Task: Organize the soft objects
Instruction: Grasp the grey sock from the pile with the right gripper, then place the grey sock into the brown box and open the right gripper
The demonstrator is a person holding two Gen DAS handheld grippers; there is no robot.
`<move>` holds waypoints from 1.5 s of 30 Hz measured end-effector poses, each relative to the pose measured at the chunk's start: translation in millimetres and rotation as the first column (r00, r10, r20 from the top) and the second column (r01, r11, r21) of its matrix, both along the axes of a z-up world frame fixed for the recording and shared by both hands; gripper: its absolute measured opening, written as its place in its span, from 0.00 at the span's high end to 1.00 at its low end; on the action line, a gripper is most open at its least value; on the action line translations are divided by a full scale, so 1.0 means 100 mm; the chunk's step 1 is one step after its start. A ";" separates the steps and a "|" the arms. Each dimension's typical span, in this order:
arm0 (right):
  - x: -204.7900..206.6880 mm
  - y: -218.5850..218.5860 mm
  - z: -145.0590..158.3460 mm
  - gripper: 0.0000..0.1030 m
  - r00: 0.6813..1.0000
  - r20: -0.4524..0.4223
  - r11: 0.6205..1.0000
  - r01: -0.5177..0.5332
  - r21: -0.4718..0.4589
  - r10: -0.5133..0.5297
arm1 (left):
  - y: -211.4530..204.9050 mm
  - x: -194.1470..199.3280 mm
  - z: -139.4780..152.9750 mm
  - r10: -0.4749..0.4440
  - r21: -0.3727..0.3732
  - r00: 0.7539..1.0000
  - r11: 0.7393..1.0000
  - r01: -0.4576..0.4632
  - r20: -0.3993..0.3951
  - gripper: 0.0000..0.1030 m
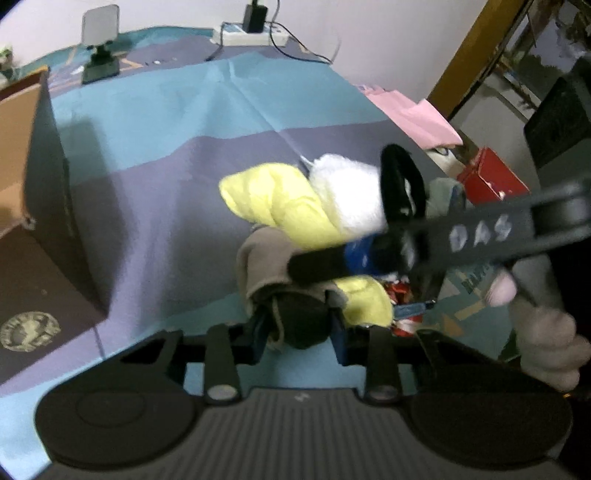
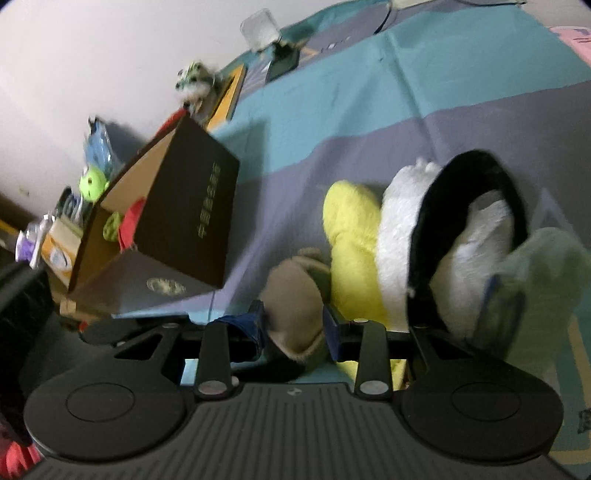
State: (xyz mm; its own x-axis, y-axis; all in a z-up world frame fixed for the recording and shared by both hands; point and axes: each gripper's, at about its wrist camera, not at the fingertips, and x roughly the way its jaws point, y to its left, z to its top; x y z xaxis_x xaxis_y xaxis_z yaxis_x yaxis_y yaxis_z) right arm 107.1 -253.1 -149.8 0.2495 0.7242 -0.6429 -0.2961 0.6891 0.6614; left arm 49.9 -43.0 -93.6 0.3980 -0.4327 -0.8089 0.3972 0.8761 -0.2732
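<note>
A beige soft item with a dark opening lies at the near end of a pile on the striped cloth. My left gripper has its blue pads pressed on that dark end. In the right wrist view the same beige item fills the gap of my right gripper, which is shut on it. One of its fingers crosses the pile from the right. Behind lie a yellow soft roll and white fluffy earmuffs with a black band. A pale green soft piece sits at the right.
A dark brown open box stands at the left, with red and green things inside. A red box and pink paper lie past the table's right edge. A power strip and a small stand are at the back.
</note>
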 end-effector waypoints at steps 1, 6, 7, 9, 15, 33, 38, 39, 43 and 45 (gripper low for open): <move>0.00 0.02 0.00 0.83 1.000 0.000 1.000 -0.004 0.004 0.004 | 0.01 0.00 0.00 0.001 0.006 1.000 1.000 -0.001 0.005 0.69; 0.00 0.12 0.05 0.84 0.999 0.017 0.999 -0.035 0.025 0.035 | 0.07 -0.06 0.11 0.018 0.026 0.999 0.999 -0.019 0.048 0.70; 0.00 0.13 0.07 0.84 0.999 0.022 0.999 -0.038 0.031 0.038 | 0.08 -0.08 0.16 0.016 0.030 0.998 0.999 -0.019 0.067 0.70; -0.05 0.15 0.12 0.84 0.998 0.048 0.998 -0.049 0.029 0.048 | 0.12 -0.13 0.26 0.015 0.023 0.994 1.000 -0.017 0.107 0.70; -0.15 0.17 0.25 0.84 0.997 0.077 0.998 -0.019 0.063 0.014 | 0.21 -0.17 0.43 0.010 0.006 0.991 1.000 -0.011 0.136 0.71; -0.27 0.77 1.15 0.84 0.951 0.308 0.973 -0.040 0.227 -0.033 | 1.01 -0.50 1.33 0.072 -0.022 0.903 0.997 -0.069 0.423 0.72; -0.25 1.29 1.25 0.84 0.932 0.362 0.971 -0.106 0.215 0.021 | 1.40 -0.55 1.36 0.146 0.012 0.874 0.985 -0.171 0.463 0.73; -0.24 1.37 1.26 0.84 0.930 0.367 0.970 -0.119 0.214 0.033 | 1.49 -0.55 1.36 0.164 0.013 0.871 0.981 -0.192 0.463 0.73; -0.18 1.76 1.27 0.84 0.930 0.357 0.961 -0.174 0.214 0.088 | 1.85 -0.55 1.32 0.229 0.014 0.862 0.965 -0.263 0.453 0.73; -0.16 1.98 1.26 0.84 0.929 0.351 0.959 -0.199 0.203 0.119 | 2.02 -0.55 1.28 0.257 0.016 0.858 0.956 -0.294 0.445 0.73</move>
